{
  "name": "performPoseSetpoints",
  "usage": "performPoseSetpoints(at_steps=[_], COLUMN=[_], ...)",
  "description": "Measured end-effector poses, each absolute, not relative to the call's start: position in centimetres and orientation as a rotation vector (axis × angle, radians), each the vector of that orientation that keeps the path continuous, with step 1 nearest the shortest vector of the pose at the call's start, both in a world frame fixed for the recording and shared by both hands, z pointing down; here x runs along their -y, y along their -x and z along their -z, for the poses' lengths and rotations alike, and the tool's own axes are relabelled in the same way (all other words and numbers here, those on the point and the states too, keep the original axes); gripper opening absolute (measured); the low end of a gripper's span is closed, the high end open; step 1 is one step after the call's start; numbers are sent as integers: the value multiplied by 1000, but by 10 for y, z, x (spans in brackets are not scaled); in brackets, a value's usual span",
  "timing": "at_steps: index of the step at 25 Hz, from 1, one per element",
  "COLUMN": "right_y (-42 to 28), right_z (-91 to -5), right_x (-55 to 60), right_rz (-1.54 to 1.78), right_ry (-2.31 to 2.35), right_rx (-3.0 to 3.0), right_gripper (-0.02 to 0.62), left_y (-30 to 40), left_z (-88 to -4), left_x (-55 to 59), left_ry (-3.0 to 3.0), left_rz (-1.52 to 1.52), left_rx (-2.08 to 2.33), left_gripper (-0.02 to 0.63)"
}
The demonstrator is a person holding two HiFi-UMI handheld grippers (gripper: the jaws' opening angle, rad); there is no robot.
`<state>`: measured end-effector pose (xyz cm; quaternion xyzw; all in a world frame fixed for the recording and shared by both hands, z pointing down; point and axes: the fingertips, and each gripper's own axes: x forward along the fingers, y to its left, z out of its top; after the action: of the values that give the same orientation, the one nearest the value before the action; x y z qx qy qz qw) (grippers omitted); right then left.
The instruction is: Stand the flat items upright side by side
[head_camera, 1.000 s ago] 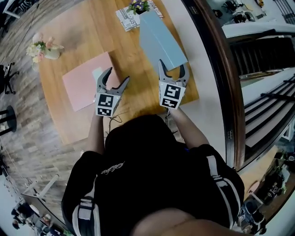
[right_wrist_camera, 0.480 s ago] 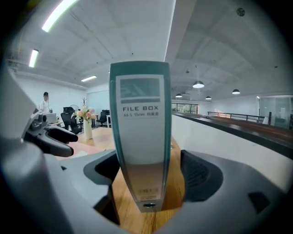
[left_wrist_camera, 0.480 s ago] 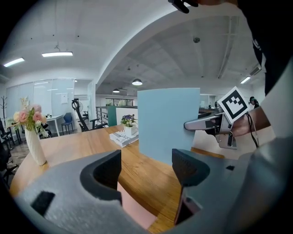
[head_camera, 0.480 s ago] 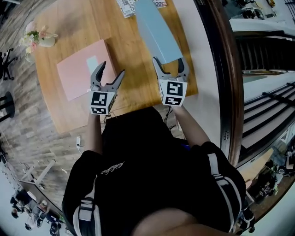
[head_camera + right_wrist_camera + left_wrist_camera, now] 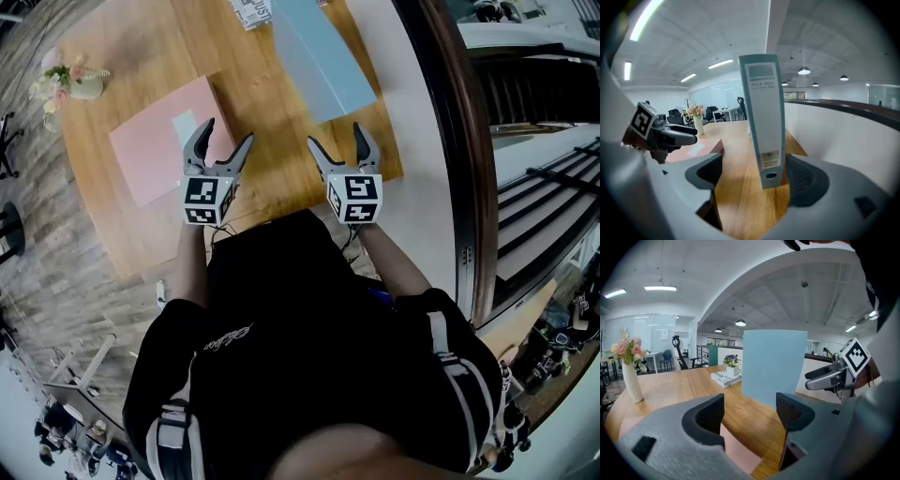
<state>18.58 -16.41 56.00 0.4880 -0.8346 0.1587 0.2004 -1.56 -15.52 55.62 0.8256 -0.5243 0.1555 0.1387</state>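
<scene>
A light blue file box stands upright on its own on the wooden table, its labelled spine facing my right gripper. My right gripper sits just short of it; its jaws have just been opening, stand wide and touch nothing. A pink file box lies flat on the left of the table. My left gripper hovers open over the pink box's near right corner, holding nothing. In the left gripper view the blue box shows its broad side, with the right gripper beside it.
A vase of flowers stands at the table's left edge. A stack of books with a small potted plant lies at the far end behind the blue box. A white curved wall with a dark rail borders the table on the right.
The right gripper, which framed the blue box's near end before, has drawn back toward me and sunk, its jaws wider. The box now stands free. The left gripper has barely moved.
</scene>
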Motion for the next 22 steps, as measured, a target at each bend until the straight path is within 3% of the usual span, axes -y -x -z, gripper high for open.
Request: performPoseSetpoints(at_steps=[5,14,22], right_y=[-128,6,79], right_z=[-576,-577,-619], right_x=[128,127,132], right_rz=[-544,-424,-390], right_ry=[-1184,-839,-613], right_rx=[2361,2472,2418], right_gripper=[417,408,413], left_y=[55,179,277], left_z=[-567,-583,-611], left_x=[142,92,43], left_ry=[-2213,-1939,-1742], left_rz=[-379,-316,-371], left_rx=[1540,1713,1850], left_gripper=[356,356,369])
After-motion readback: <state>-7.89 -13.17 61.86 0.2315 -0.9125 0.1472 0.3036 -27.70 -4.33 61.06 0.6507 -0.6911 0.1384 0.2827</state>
